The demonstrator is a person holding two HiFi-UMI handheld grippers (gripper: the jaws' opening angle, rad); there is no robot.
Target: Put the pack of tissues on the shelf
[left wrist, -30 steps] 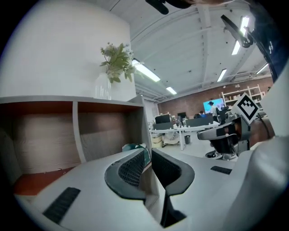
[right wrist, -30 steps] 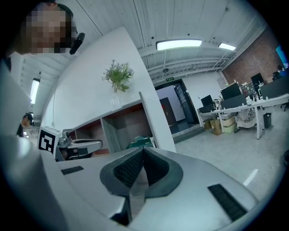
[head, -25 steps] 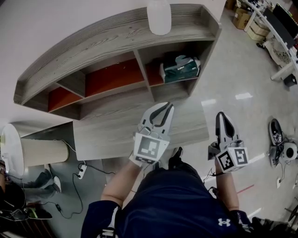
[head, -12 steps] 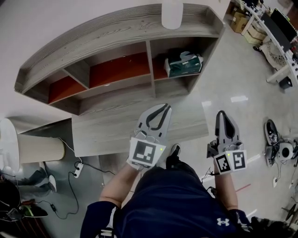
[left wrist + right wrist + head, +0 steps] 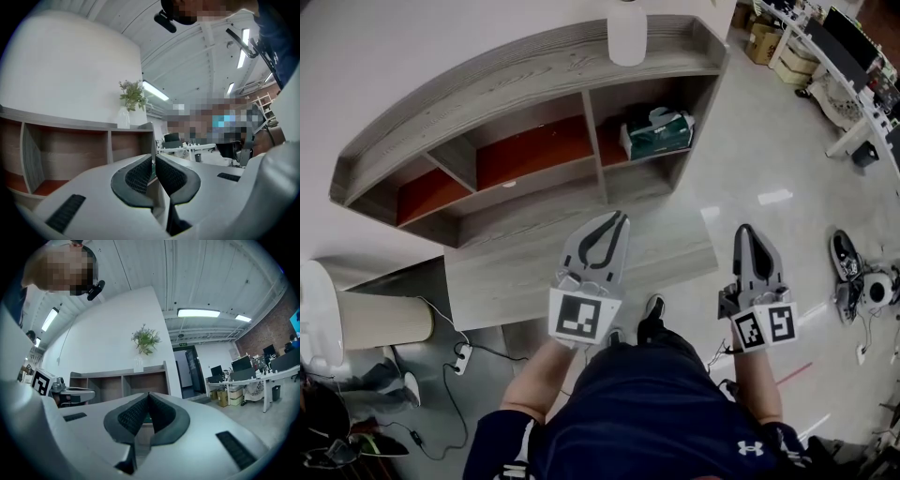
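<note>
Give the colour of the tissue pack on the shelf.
The tissue pack is dark green with white, clearest in the head view.

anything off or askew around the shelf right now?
Nothing stands out. The tissue pack lies inside the right compartment of the shelf, the vase stands upright on top, and the left gripper and right gripper are both shut and empty.

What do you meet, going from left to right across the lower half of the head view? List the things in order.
pale cylinder → left gripper → right gripper → black shoe
</note>
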